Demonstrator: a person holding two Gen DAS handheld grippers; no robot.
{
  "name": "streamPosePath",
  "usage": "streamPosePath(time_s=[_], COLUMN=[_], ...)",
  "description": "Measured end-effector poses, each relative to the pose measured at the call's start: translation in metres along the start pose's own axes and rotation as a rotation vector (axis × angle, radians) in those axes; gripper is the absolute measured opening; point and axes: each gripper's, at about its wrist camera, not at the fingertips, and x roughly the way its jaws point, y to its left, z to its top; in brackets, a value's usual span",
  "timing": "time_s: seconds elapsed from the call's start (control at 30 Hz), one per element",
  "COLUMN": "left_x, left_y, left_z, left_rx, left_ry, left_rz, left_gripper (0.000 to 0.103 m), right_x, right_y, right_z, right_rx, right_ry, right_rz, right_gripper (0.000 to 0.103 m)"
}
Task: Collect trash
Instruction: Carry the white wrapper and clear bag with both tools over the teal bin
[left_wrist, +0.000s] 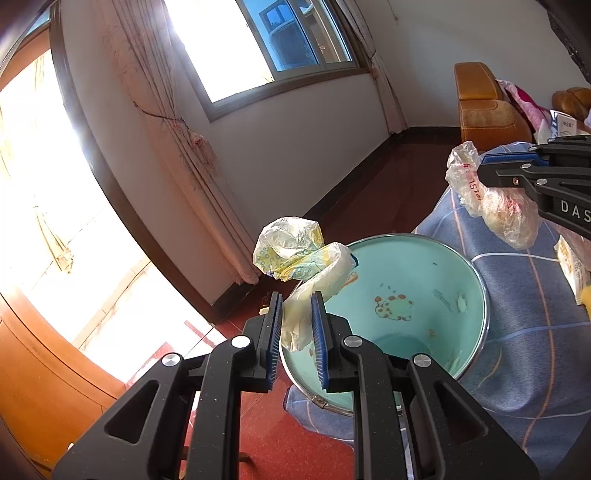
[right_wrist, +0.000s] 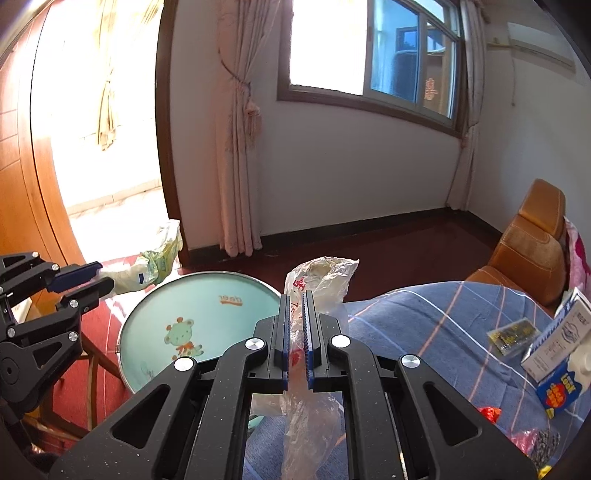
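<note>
My left gripper (left_wrist: 297, 299) is shut on a crumpled yellow-patterned plastic bag (left_wrist: 295, 251) and holds it above the rim of a teal bin (left_wrist: 469, 258) with a cartoon print inside. In the right wrist view the left gripper (right_wrist: 96, 275) and its bag (right_wrist: 159, 258) show at the left, over the bin's (right_wrist: 207, 275) far edge. My right gripper (right_wrist: 295, 299) is shut on a clear plastic bag with red print (right_wrist: 321, 280), held above the blue checked cloth (right_wrist: 424, 325) beside the bin. The right gripper (left_wrist: 484, 168) and its bag (left_wrist: 498, 210) also show in the left wrist view.
More litter lies on the cloth at the right: a white and blue carton (right_wrist: 554, 347), a small dark packet (right_wrist: 511, 334), red wrappers (right_wrist: 489, 411). An orange sofa (right_wrist: 535, 243) stands behind. The red floor (left_wrist: 277, 435) lies below the bin; a wooden door (right_wrist: 22, 177) is at the left.
</note>
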Motion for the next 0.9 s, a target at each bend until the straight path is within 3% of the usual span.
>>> streamPosePath(time_s=[0.9], left_x=[0.014], left_y=[0.0], left_z=[0.0], left_rx=[-0.004], left_ry=[0.023], left_rz=[0.005], left_gripper=[0.016], right_x=[0.015], right_y=[0.026], right_z=[0.0], right_rx=[-0.092], right_ry=[0.036], right_rz=[0.055], right_gripper=[0.007])
